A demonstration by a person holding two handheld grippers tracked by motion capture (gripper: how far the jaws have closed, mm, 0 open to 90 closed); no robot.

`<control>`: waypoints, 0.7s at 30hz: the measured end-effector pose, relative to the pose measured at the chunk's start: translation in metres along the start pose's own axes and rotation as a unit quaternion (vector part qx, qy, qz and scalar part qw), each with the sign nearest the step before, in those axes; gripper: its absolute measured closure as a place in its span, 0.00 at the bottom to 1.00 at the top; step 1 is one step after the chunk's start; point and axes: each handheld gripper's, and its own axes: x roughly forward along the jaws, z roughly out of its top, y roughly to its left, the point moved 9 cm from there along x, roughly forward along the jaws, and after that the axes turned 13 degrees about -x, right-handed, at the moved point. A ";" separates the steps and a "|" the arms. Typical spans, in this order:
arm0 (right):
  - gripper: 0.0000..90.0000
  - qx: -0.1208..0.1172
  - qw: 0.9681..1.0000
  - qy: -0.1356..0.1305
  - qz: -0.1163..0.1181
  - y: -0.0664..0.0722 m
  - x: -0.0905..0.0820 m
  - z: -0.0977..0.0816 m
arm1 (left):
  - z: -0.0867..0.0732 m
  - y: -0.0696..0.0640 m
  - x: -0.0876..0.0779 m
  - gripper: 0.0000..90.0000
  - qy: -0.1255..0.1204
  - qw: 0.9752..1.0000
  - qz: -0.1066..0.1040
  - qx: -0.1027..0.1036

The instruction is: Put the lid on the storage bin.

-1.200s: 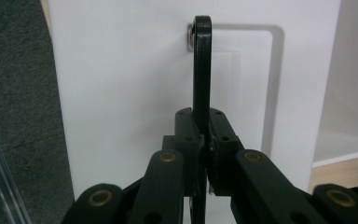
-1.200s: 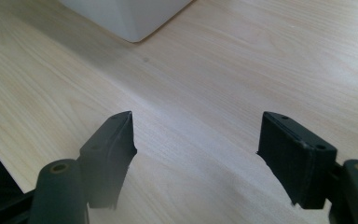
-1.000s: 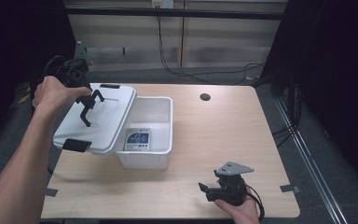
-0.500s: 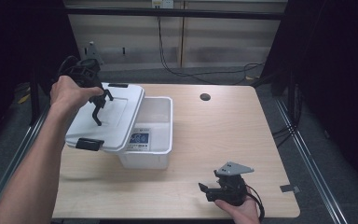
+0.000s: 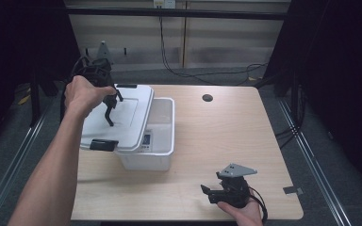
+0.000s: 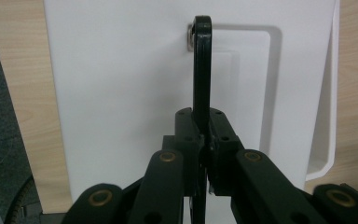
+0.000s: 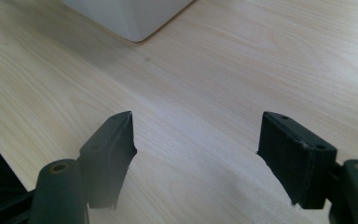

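A white plastic lid [image 5: 131,123] with a black handle [image 5: 109,113] hangs tilted over the left side of an open white bin [image 5: 162,146]. My left gripper [image 5: 113,99] is shut on that handle. In the left gripper view the handle [image 6: 202,70] runs up from between my jaws [image 6: 204,140], over the lid's [image 6: 121,70] top. My right gripper [image 5: 206,191] rests on the table near the front edge, held by a hand. Its jaws [image 7: 196,140] stand wide open over bare wood, with the bin's corner [image 7: 130,18] farther off.
Black latches [image 5: 102,145] sit at the lid's ends. A blue and white label or packet [image 5: 147,140] shows inside the bin. The wooden table [image 5: 231,136] has a round cable hole [image 5: 207,98] at the back. Dark floor and rails surround the table.
My left hand has carried the lid to the right, so it now overlaps the bin's left side more. The right gripper has stayed put.
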 end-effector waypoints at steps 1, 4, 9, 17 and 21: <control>0.29 0.000 1.000 0.000 0.001 0.000 0.000 0.000 | 0.000 -0.004 0.001 0.94 -0.001 1.000 0.001 -0.004; 0.29 0.002 1.000 0.000 0.001 0.000 0.000 0.000 | -0.001 -0.010 0.004 0.94 0.003 1.000 0.008 -0.002; 0.29 0.001 1.000 0.001 0.002 0.001 -0.001 0.000 | 0.000 -0.022 0.013 0.94 0.001 1.000 0.005 -0.015; 0.29 -0.003 1.000 0.000 0.006 0.003 -0.001 0.000 | -0.001 -0.029 0.015 0.94 -0.005 0.999 -0.006 -0.037; 0.28 -0.002 1.000 0.001 0.005 0.003 -0.001 0.000 | -0.001 -0.036 0.017 0.94 -0.005 0.999 -0.004 -0.033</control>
